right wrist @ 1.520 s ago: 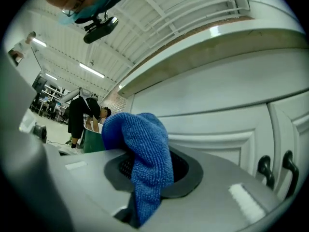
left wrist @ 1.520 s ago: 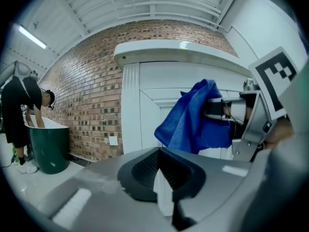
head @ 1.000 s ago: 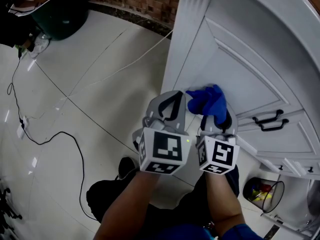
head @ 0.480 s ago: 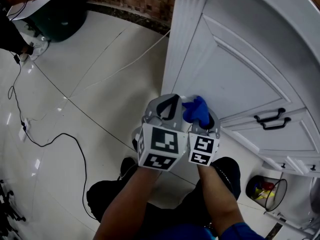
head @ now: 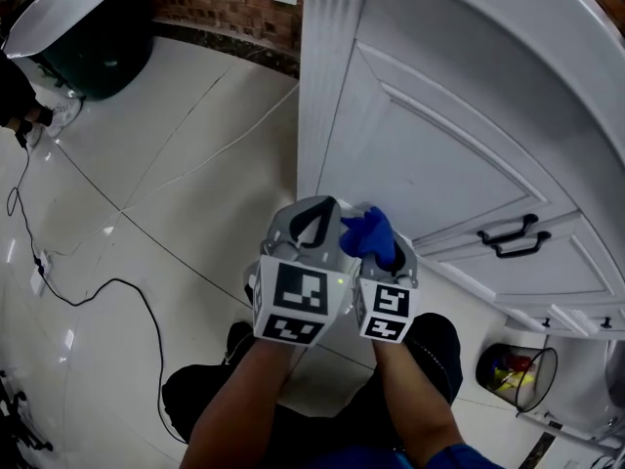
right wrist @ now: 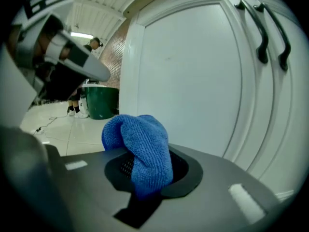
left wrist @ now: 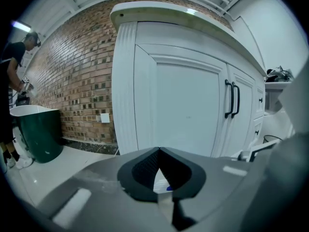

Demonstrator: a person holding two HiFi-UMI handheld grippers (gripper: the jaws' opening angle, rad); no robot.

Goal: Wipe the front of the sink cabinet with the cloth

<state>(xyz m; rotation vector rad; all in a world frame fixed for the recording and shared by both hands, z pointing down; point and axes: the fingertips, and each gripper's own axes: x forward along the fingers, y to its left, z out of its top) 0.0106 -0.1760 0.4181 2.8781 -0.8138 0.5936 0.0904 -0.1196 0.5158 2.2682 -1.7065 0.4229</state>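
The white sink cabinet (head: 439,154) fills the upper right of the head view, with a fluted corner post (head: 322,76) and a panelled door (left wrist: 186,105). My right gripper (head: 383,252) is shut on a blue cloth (head: 369,234), which bulges out of its jaws (right wrist: 145,149) just short of the door's lower left corner. My left gripper (head: 314,225) sits tight beside it on the left, shut with nothing in it (left wrist: 159,170). Both point at the cabinet front near the floor.
Two black door handles (head: 508,237) sit to the right on the cabinet. A wire bin (head: 516,374) stands at lower right. A dark green tub (head: 88,37) and a person (left wrist: 14,76) are far left. Cables (head: 107,281) trail over the pale tiled floor.
Both grippers have drawn back and left from the door panel toward its lower left corner. The cloth is now bunched smaller in the right jaws.
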